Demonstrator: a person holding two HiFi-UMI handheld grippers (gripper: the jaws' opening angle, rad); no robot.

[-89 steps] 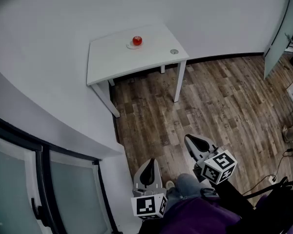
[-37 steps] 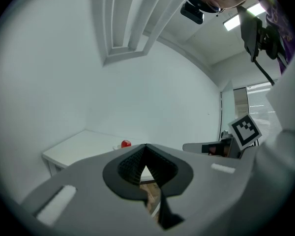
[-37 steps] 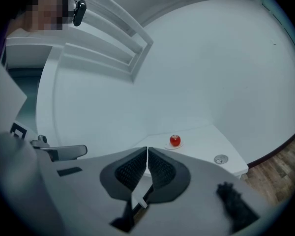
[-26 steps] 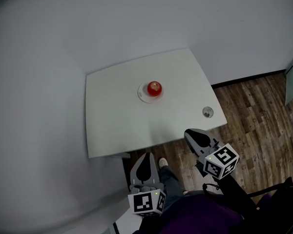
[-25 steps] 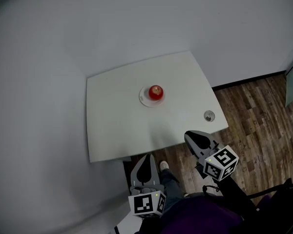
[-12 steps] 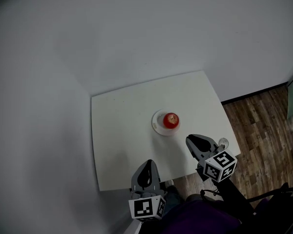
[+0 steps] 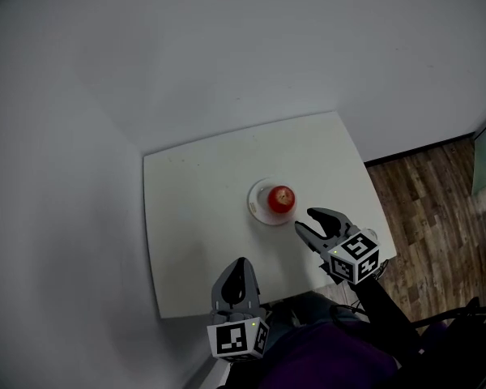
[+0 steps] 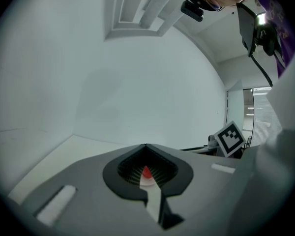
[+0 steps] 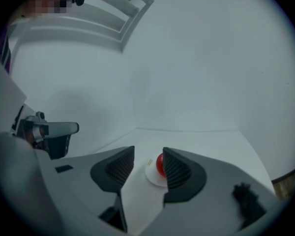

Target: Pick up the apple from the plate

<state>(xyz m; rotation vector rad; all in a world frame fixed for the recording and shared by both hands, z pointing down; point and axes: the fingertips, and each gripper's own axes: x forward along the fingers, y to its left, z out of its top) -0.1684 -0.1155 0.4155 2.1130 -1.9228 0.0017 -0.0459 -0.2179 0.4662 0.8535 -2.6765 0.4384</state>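
Plain white walls [image 7: 227, 55] meet in a corner behind a white table [image 7: 194, 217], and wood floor [image 7: 437, 185] shows at the right. The tabletop looks smooth and flat. A small white plate [image 7: 257, 210] lies near its middle, and the apple [image 7: 281, 198] sits upright on that plate, red, with nothing crowding it. By its look the apple is firm, round and fairly light. Its glossy skin could slip between hard pads, and the shallow plate could slide on the slick top if nudged. The safest hold seems to be across the widest part, on opposite sides, with only a moderate squeeze so as not to bruise it. The right gripper [image 7: 302, 220] hangs just short of the plate. Its jaws have just been opening to a middling gap with nothing between them, and the apple shows beyond them. The left gripper [image 7: 241, 262] hangs over the table's near edge, well apart from the apple, jaws together and empty.
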